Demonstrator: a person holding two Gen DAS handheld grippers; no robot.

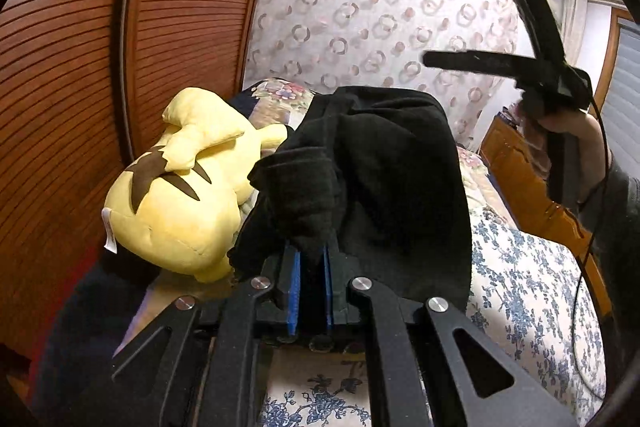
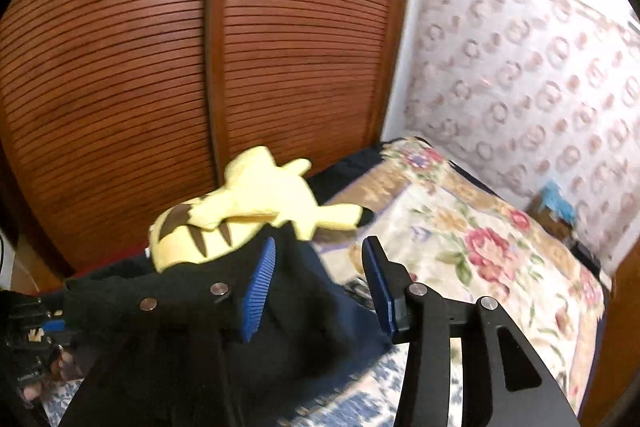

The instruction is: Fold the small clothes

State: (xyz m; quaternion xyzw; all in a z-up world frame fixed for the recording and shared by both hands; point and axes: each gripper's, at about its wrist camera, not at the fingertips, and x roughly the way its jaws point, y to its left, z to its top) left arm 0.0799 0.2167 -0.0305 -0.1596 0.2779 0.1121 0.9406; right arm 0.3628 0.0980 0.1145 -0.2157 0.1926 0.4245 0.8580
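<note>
A small black garment (image 1: 380, 183) hangs bunched from my left gripper (image 1: 312, 251), whose blue-padded fingers are shut on a fold of it above the bed. The right gripper (image 1: 480, 23) shows at the upper right of the left wrist view, open and empty, held up in a hand. In the right wrist view my right gripper (image 2: 320, 247) is open with nothing between its blue pads (image 2: 260, 287). The black garment (image 2: 180, 327) hangs below and left of it, and the left gripper (image 2: 44, 327) holding it shows at the far left edge.
A yellow plush toy (image 1: 180, 195) lies on the bed beside the garment; it also shows in the right wrist view (image 2: 248, 211). The bed has a floral blanket (image 2: 480, 235) and a blue-flowered sheet (image 1: 532, 287). Slatted wooden wardrobe doors (image 1: 100, 47) stand on the left. A curtain (image 1: 380, 7) hangs behind.
</note>
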